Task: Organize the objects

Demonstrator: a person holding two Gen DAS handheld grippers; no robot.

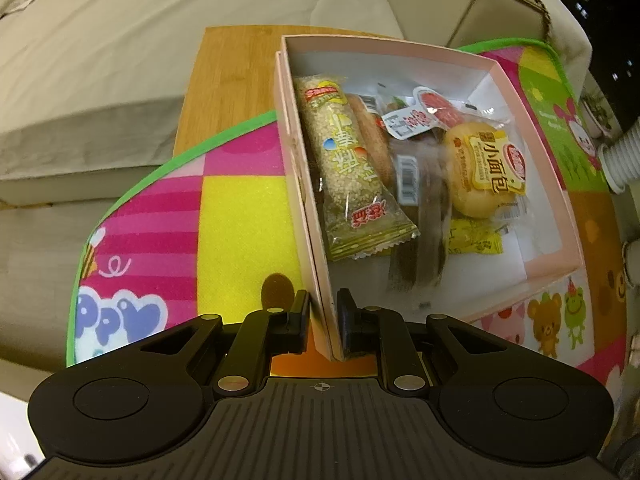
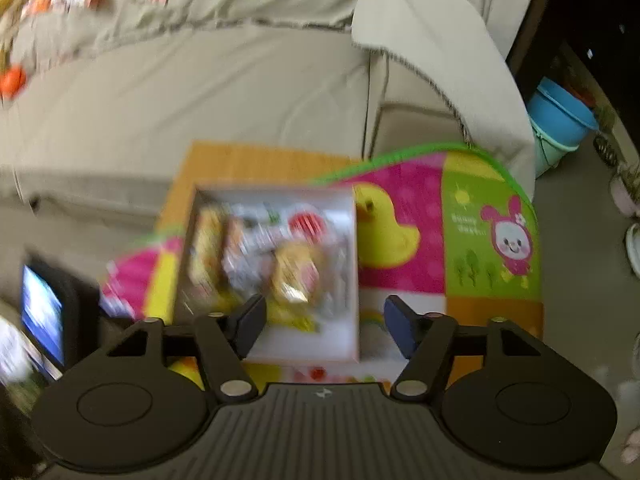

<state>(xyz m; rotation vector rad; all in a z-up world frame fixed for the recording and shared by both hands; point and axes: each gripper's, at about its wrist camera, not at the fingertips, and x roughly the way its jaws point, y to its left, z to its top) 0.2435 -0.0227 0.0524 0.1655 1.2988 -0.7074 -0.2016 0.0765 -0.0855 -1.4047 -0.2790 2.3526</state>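
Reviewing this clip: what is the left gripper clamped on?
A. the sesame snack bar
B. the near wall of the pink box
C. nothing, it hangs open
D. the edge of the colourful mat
B: in the left wrist view the left gripper has its pads pressed on either side of the thin near wall of the pink box, while the sesame snack bar lies untouched inside.

Open pink box of wrapped snacks on colourful mat.
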